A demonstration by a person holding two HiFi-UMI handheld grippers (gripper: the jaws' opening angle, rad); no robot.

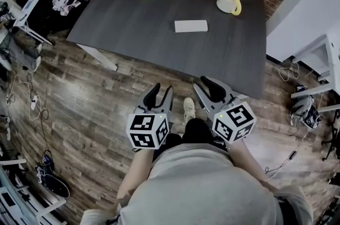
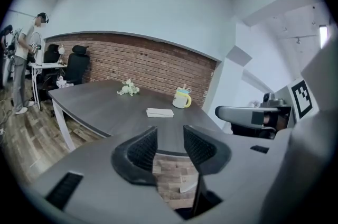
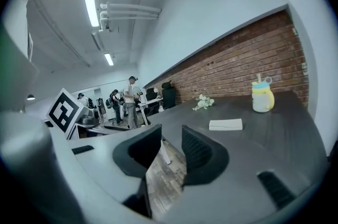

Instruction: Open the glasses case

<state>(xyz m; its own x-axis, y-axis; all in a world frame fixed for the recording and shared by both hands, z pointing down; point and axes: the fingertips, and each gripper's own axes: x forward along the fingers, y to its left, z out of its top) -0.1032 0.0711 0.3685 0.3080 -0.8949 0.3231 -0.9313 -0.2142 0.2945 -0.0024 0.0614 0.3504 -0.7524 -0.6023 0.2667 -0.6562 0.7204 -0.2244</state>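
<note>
glasses case (image 1: 190,26) lies flat on the table (image 1: 127,27), far from the left gripper (image 1: 162,90) and right gripper (image 1: 204,86), both empty with jaws apart; likely light, rigid and slick, so pin one end and lift the lid's long edge.

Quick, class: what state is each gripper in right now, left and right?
Left gripper: open, nothing between its jaws.
Right gripper: open, nothing between its jaws.
</note>
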